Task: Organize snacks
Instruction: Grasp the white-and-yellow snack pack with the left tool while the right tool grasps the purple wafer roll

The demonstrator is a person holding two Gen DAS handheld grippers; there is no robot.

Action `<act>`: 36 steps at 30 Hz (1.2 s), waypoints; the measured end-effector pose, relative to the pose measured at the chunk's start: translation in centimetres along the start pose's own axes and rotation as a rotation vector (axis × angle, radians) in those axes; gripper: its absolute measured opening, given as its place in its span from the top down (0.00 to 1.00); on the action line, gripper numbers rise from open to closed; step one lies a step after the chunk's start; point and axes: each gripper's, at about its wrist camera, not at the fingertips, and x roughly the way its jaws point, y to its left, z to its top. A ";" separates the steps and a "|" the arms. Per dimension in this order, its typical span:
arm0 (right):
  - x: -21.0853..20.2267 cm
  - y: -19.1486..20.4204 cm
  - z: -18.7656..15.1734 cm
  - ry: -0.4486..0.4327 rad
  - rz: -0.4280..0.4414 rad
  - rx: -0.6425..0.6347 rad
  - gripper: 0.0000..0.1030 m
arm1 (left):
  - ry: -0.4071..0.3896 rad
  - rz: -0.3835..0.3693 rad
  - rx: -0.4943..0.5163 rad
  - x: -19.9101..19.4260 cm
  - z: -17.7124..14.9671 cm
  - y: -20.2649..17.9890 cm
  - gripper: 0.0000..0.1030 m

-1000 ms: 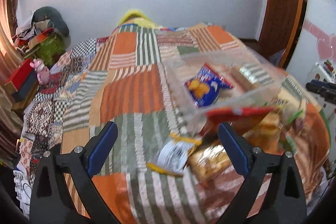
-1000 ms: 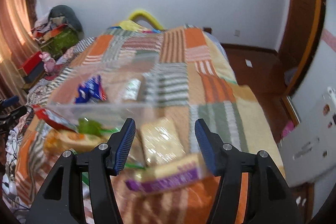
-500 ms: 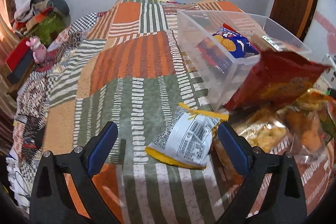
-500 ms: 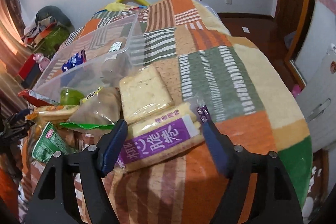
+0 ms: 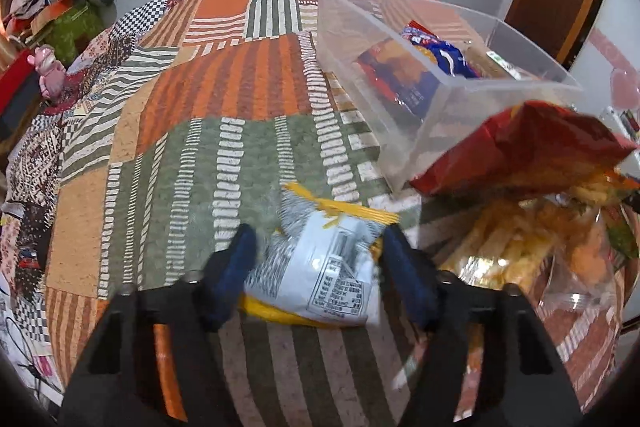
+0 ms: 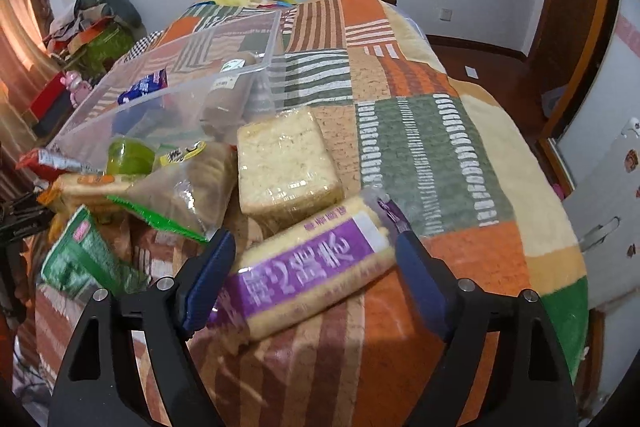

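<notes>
Left gripper (image 5: pixel 318 259) low centre of frame, jaws just closing around white-yellow packet (image 5: pixel 320 275) on quilt (image 5: pixel 224 95); pads at its sides, grip not certain. Right gripper (image 6: pixel 314 269) jaws just widening, straddling purple pack (image 6: pixel 308 275), pads apart from it. Clear bin (image 5: pixel 436 115) upper right, snacks inside.

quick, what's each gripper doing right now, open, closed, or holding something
Left gripper: jaws just closing around the white-and-yellow crinkly snack packet; firm grip cannot be told.
Right gripper: open, jaws just widening, straddling the purple-labelled yellow cracker pack.
</notes>
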 end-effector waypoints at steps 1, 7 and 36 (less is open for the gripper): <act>-0.1 -0.2 -0.1 0.003 -0.004 -0.002 0.24 | 0.004 0.010 0.009 -0.2 -0.3 -0.1 0.47; -0.2 -2.2 -0.9 0.028 0.045 0.077 0.24 | -0.001 0.031 -0.008 -1.5 -1.5 0.3 0.51; -0.2 -1.8 -1.0 0.073 0.010 -0.012 0.48 | -0.022 0.012 -0.028 -4.1 -2.0 0.7 0.37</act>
